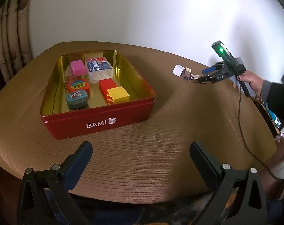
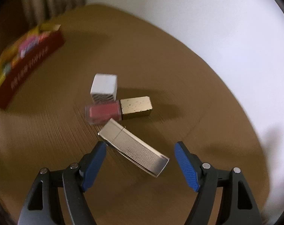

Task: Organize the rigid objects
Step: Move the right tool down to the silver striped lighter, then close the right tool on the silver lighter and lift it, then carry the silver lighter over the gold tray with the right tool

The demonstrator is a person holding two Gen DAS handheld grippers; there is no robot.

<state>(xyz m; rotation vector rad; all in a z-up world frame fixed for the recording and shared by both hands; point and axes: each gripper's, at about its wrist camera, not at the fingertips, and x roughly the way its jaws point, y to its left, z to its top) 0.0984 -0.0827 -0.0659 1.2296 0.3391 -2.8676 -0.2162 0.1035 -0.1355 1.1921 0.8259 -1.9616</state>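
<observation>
Your right gripper (image 2: 140, 151) sits wide open around the silver lighter (image 2: 134, 148) on the counter (image 2: 198, 103), not touching; left gripper (image 1: 141, 152) wide too.

Red tin (image 1: 97, 120) holds small boxes; left gripper (image 1: 141, 154) jaws apart.

Red tin (image 1: 97, 118) with gold lining; silver ribbed lighter (image 2: 134, 147); white zebra-striped box (image 2: 104, 87); pink, gold-capped bottle (image 2: 119, 109) were noted.

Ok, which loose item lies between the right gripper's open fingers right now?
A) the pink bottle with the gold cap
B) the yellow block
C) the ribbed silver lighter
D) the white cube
C: in the right wrist view the ribbed silver lighter lies between the right gripper's spread blue pads, not yet pinched.
</observation>
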